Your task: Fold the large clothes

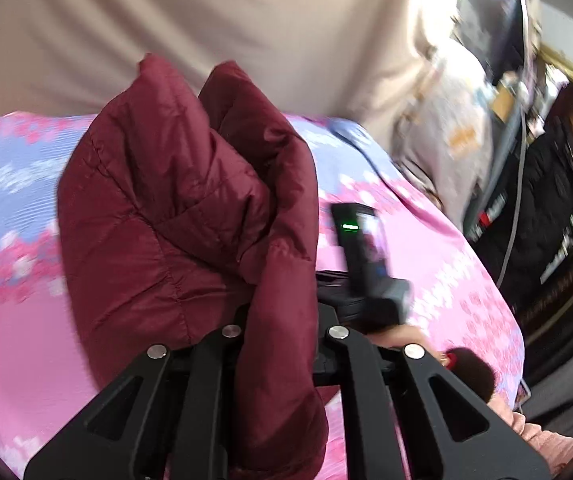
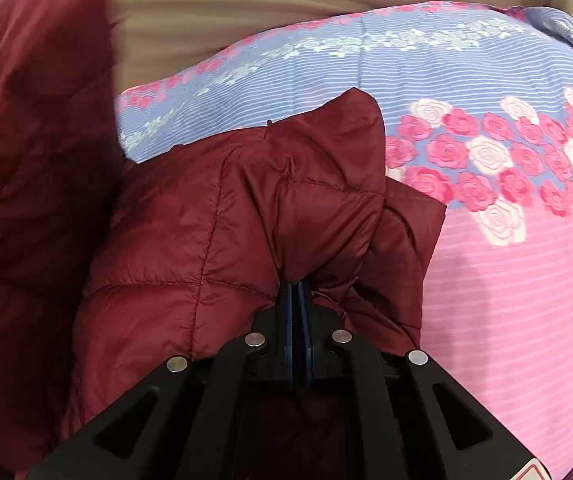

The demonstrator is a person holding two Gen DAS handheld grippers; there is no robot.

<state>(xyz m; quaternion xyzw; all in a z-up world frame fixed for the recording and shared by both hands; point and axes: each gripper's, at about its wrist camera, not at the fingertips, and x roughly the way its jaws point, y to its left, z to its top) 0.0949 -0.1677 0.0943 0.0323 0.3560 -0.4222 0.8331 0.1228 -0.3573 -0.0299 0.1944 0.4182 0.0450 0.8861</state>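
Over a bed sheet (image 1: 26, 200) in pink and pale blue with rose print, held up off it: a dark red quilted jacket (image 1: 158, 208), bunched in puffy folds. Left gripper (image 1: 274, 320) clamped on a fold of it, fingers buried in the fabric and nearly pressed together. Just right of that fold, the other gripper's black body with a green light, a hand (image 1: 398, 336) under it. Far right, a person in a dark coat, blurred. From the right wrist: more jacket (image 2: 214, 232) across the left half, right gripper (image 2: 297, 286) pinching a seam, blue fingers (image 2: 304, 312) almost touching. Rose-print sheet (image 2: 506, 280) to the right.
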